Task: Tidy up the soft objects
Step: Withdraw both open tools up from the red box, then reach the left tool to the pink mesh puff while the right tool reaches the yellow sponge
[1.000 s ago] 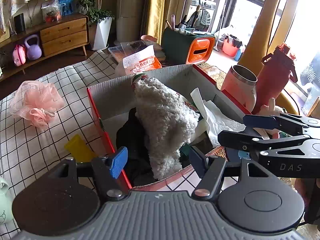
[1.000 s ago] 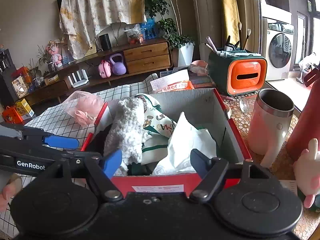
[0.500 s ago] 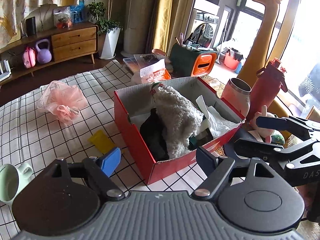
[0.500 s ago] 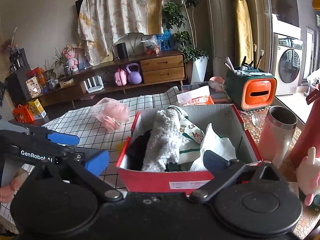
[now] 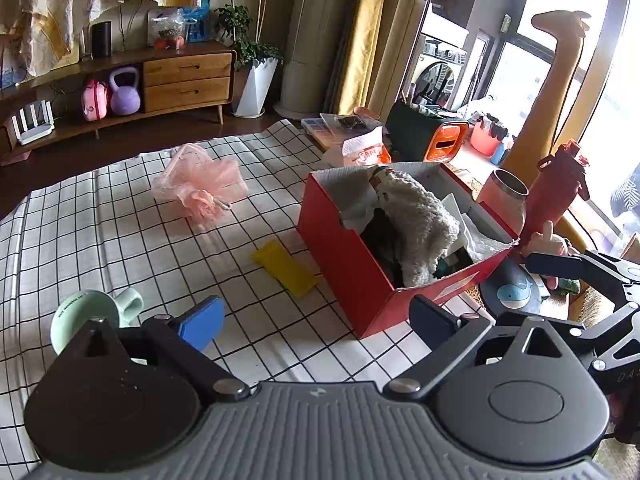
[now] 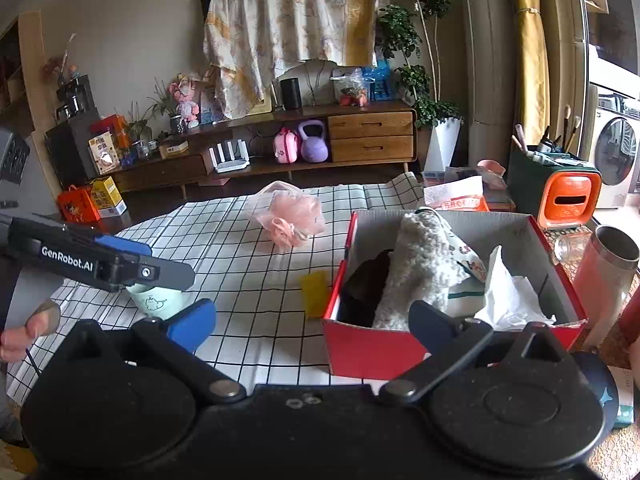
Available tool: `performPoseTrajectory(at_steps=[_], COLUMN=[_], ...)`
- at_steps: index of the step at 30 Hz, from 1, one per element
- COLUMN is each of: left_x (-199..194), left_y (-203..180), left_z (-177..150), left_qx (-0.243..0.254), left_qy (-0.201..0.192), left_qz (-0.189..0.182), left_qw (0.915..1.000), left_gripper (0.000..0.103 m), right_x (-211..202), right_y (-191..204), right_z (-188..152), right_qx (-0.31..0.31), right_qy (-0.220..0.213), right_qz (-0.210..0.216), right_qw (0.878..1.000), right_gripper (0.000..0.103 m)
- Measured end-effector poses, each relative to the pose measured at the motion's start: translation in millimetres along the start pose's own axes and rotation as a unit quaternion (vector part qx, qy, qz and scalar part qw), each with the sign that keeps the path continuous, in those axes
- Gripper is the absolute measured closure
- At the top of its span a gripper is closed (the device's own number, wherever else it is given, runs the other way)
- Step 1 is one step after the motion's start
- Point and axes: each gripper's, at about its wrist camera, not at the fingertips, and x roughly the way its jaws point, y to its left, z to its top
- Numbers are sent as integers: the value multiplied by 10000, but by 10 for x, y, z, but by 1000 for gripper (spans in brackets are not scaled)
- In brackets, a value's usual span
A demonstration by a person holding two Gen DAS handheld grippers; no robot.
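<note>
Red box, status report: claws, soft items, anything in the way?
Left claw and right claw open, empty, just widened. Red box holds fluffy white cloth. Pink bath pouf on checked cloth, path clear.

White lettering "GenRobot.AI" stands on the black arm of the left claw (image 6: 120, 264), at nine o'clock in the right wrist view. Letters "D.A" show faintly on the right claw (image 5: 624, 376), at four o'clock in the left wrist view. The green mug's (image 5: 86, 316) rim print is too small to read.
</note>
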Motion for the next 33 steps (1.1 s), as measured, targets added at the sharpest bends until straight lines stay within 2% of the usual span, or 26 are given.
performPoseTrajectory(at_steps=[9, 14, 17, 21, 25, 33], left_x=[-80, -18, 76, 284, 560, 1233], left_y=[434, 569, 618, 667, 728, 931], left_z=[31, 189, 340, 557, 757, 1127], left_qx=[-80, -130, -211, -333, -559, -1161], left_qy=[-107, -228, -234, -180, -105, 318], left_qz=[239, 333, 252, 255, 484, 624], left_qw=[9996, 9991, 9992, 9990, 9972, 9908], left_gripper=[2, 0, 0, 0, 0, 0], right_x=[334, 584, 769, 1072, 1399, 1981], right_y=[380, 550, 638, 688, 694, 669], right_z=[-34, -16, 11, 80, 135, 183], right_qx=[-374, -642, -770, -831, -770, -663], right_qy=[117, 160, 200, 279, 444, 881], right_qz=[230, 312, 368, 296, 133, -309], right_qw=[9990, 9973, 9962, 9957, 9959, 9934], right_gripper=[0, 1, 1, 1, 3, 11])
